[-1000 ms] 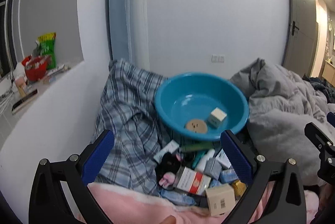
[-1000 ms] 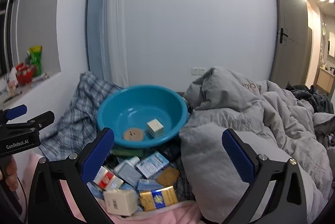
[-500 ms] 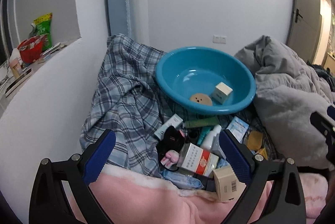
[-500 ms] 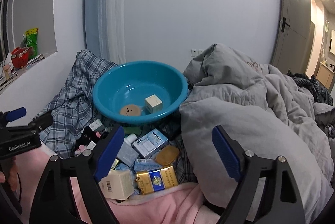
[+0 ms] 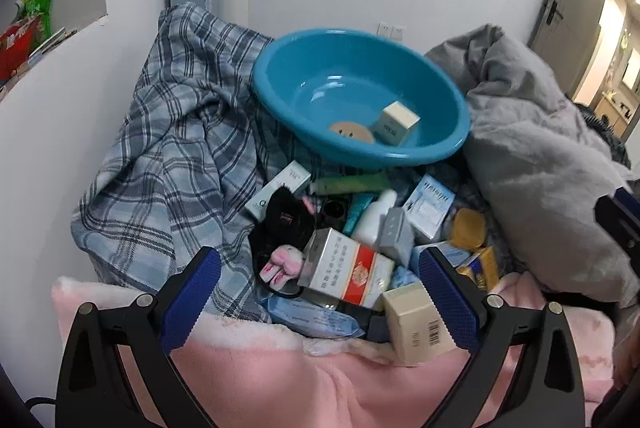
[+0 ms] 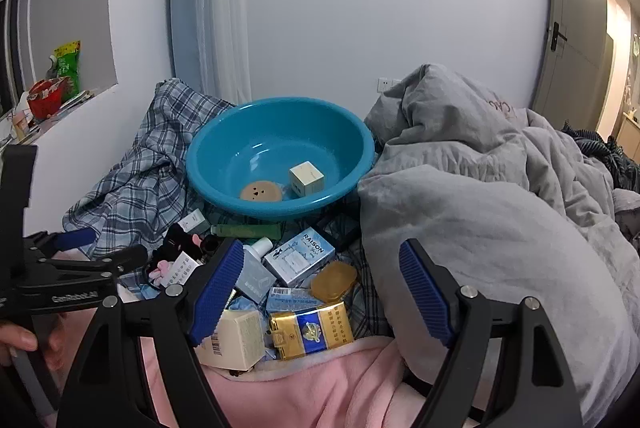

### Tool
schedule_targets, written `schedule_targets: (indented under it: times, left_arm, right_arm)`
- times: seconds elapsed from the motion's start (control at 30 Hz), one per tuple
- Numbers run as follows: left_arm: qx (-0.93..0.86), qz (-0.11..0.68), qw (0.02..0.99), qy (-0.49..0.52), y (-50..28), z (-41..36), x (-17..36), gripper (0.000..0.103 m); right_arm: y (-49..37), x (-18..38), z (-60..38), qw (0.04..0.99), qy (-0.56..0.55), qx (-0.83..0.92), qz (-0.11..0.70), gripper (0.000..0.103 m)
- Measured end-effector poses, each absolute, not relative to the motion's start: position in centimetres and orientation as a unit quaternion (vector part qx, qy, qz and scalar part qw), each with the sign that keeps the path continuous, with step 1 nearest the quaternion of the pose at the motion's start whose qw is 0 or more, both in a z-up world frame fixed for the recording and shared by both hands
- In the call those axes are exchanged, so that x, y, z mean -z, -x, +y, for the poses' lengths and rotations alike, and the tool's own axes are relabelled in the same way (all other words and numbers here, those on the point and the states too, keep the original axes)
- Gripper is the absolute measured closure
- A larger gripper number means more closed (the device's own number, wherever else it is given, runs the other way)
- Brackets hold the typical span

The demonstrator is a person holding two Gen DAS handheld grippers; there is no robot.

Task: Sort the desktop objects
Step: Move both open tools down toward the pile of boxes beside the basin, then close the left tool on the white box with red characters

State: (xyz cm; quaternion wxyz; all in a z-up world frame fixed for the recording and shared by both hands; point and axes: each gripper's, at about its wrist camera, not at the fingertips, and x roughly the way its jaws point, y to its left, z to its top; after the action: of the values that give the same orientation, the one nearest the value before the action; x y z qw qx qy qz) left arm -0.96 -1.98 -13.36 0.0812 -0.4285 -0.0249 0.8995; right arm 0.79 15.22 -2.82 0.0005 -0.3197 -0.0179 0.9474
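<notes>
A heap of small desktop objects lies on bedding in front of a teal plastic basin [image 6: 276,156], which holds a cream cube box [image 6: 306,178] and a round tan disc [image 6: 261,192] lying apart on its floor. Just below the basin rim lie a green tube [image 6: 246,230], a white bottle [image 5: 374,214] and a light-blue RAISON box [image 6: 300,256]. Nearer the cameras are a red-and-white carton [image 5: 347,269], a gold-and-blue pack [image 6: 311,329], a cream barcoded box [image 5: 416,320], an amber round case [image 6: 334,281] and a black fabric piece with a pink plush part [image 5: 282,226]. The heap sits between a blue plaid cloth [image 5: 172,164] on the left and a grey duvet [image 6: 492,212] on the right, with a pink blanket [image 5: 304,384] at the near edge. The left gripper [image 5: 318,302] hovers over the heap's near edge, jaws spread wide, nothing clamped. The right gripper [image 6: 320,290] hovers above the packs, jaws apart and gripping nothing. A hand [image 6: 16,342] shows at the left edge of the right wrist view.
</notes>
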Motion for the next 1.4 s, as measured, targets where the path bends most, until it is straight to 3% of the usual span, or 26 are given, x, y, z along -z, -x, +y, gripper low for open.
schedule_targets:
  times: [0.07, 0.17, 0.47, 0.73, 0.8, 1.0, 1.4]
  left_arm:
    - [-0.900, -0.023, 0.074, 0.429, 1.0, -1.9, 13.7, 0.002]
    - [-0.898, -0.027, 0.067, 0.434, 1.1, -1.9, 13.9, 0.012]
    - [-0.890, -0.005, 0.074, 0.451, 0.4, -0.4, 14.7, 0.012]
    - [-0.874, 0.033, 0.071, 0.479, 2.9, -0.1, 16.5, 0.011]
    - [-0.868, 0.043, 0.080, 0.488, 3.9, -0.1, 17.0, 0.011]
    - [-0.838, -0.014, 0.125, 0.531, 6.2, -0.5, 19.3, 0.011]
    - [-0.835, -0.005, 0.115, 0.538, 7.4, 0.3, 20.9, 0.011]
  right_arm:
    - [-0.7, 3.1, 15.4, 0.003, 0.323, -0.946, -0.014, 0.024]
    - [-0.6, 3.6, 15.7, 0.006, 0.330, -0.944, -0.008, 0.024]
    - [0.0, 5.9, 15.8, 0.004, 0.372, -0.928, 0.006, 0.024]
    - [0.5, 9.1, 16.2, 0.000, 0.433, -0.901, 0.021, 0.031]
    - [0.6, 9.4, 16.4, 0.002, 0.440, -0.898, 0.021, 0.038]
    - [1.0, 9.6, 16.8, 0.001, 0.446, -0.895, 0.027, 0.042]
    - [1.8, 10.7, 16.4, -0.016, 0.461, -0.887, 0.028, 0.043]
